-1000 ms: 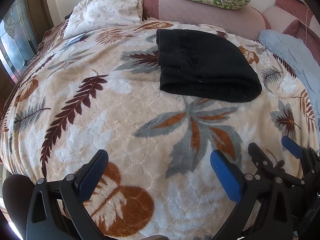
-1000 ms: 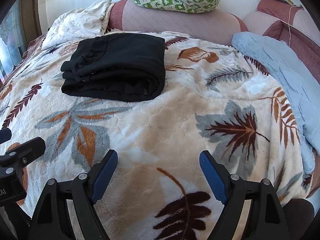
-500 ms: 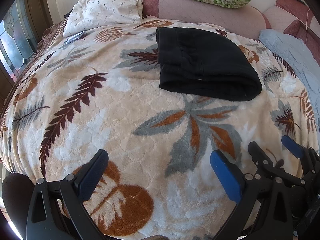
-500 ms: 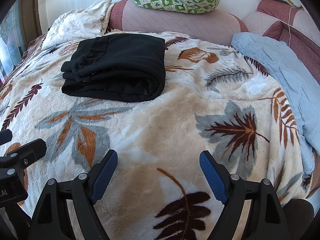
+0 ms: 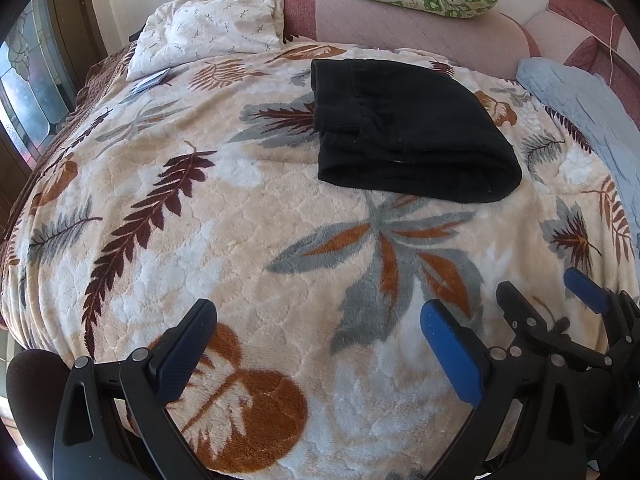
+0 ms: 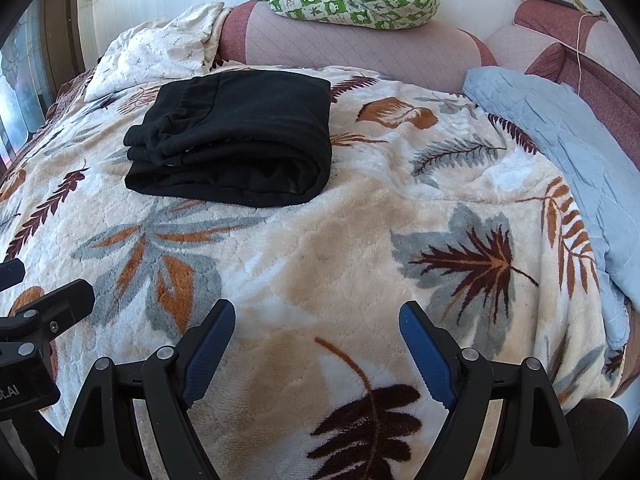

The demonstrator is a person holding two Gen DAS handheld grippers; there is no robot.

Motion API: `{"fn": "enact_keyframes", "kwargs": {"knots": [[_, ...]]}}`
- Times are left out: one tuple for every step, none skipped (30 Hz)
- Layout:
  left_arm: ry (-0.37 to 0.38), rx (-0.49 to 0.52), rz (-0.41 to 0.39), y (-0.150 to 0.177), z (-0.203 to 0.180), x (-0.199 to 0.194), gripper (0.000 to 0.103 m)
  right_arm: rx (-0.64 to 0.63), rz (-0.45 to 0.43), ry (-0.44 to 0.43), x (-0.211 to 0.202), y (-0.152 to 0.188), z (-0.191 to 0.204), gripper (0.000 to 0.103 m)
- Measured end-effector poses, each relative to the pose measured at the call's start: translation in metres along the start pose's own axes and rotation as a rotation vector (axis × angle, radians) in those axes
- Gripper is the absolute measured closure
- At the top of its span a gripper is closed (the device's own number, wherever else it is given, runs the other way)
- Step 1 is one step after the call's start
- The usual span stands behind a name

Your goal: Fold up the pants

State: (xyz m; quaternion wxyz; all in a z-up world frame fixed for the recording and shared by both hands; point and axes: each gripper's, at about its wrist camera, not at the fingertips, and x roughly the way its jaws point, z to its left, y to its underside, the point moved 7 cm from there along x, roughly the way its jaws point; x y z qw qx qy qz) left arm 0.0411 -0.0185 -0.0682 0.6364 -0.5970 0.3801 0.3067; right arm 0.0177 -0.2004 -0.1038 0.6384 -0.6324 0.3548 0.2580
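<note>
Pants (image 6: 236, 140), soft, limp and light, lie folded toward the bed's head edge, best pinched at a corner; both grippers' fingers gape wide, empty.

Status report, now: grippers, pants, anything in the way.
Left gripper open, empty. Right gripper open, empty. Black pants folded on the blanket, clear of both. Nothing between grippers and pants.

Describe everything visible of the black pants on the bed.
The black pants look like soft knit fabric, folded into a compact, roughly rectangular bundle of several stacked layers. A gathered waistband edge shows at the left end, a rounded fold at the right. They lie flat on the leaf-print blanket, toward the headboard side. Nothing else touches them; both tongs are well clear.
</note>
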Motion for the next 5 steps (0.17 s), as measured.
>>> {"fn": "enact_keyframes", "kwargs": {"knots": [[0.003, 0.003, 0.003, 0.0002, -0.0006, 0.0003, 0.001, 0.000, 0.001, -0.001, 0.0001, 0.0002, -0.0002, 0.015], [0.005, 0.003, 0.006, 0.0005, -0.0009, 0.0008, 0.001, 0.001, 0.002, 0.000, 0.0000, 0.0001, 0.0002, 0.015], [0.004, 0.002, 0.008, 0.0005, -0.0009, 0.0015, 0.001, 0.001, 0.002, 0.001, -0.0001, 0.0002, 0.0005, 0.015], [0.005, -0.001, 0.011, 0.0006, -0.0005, 0.0022, 0.001, 0.000, 0.002, 0.002, 0.0001, -0.0001, -0.0001, 0.015], [0.010, -0.006, 0.015, 0.0007, 0.0002, 0.0030, 0.001, 0.001, 0.002, 0.001, 0.0000, 0.0005, 0.0003, 0.015]]}}
